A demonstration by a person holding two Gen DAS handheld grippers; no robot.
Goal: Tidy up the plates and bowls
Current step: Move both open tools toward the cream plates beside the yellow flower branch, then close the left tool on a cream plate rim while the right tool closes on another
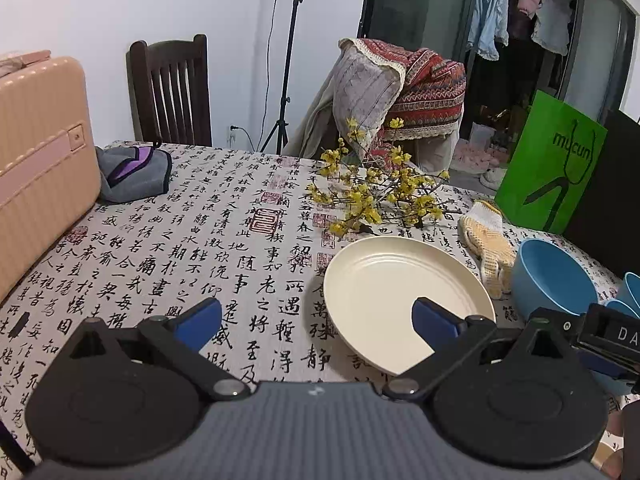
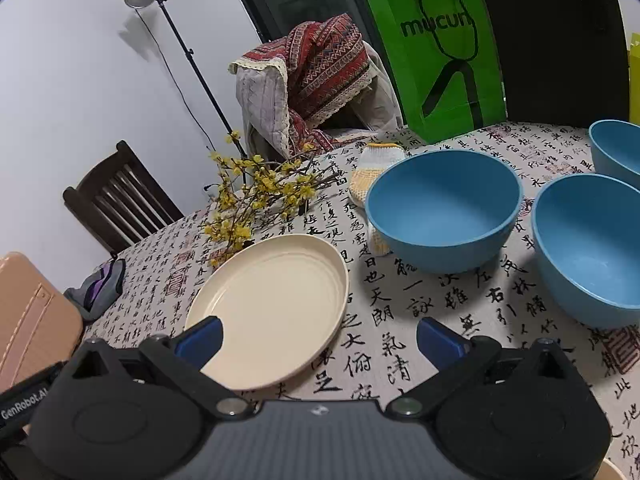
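A cream plate (image 1: 400,296) (image 2: 276,304) lies flat on the calligraphy tablecloth. My left gripper (image 1: 318,322) is open, its right finger over the plate's near rim and its left finger over bare cloth. My right gripper (image 2: 320,340) is open too, its left finger above the plate's near edge. Three blue bowls stand upright to the right: one (image 2: 444,208) (image 1: 552,276) beside the plate, a second (image 2: 592,248) nearer, a third (image 2: 616,148) at the far right edge. Nothing is held by either gripper.
Yellow flowering branches (image 1: 376,192) (image 2: 256,196) lie behind the plate, with a knitted glove (image 1: 488,240) (image 2: 372,168) beside them. A pink suitcase (image 1: 40,168) stands at the left, a grey-purple cloth (image 1: 132,172) near it, a green paper bag (image 1: 552,164) (image 2: 440,56) at the back right.
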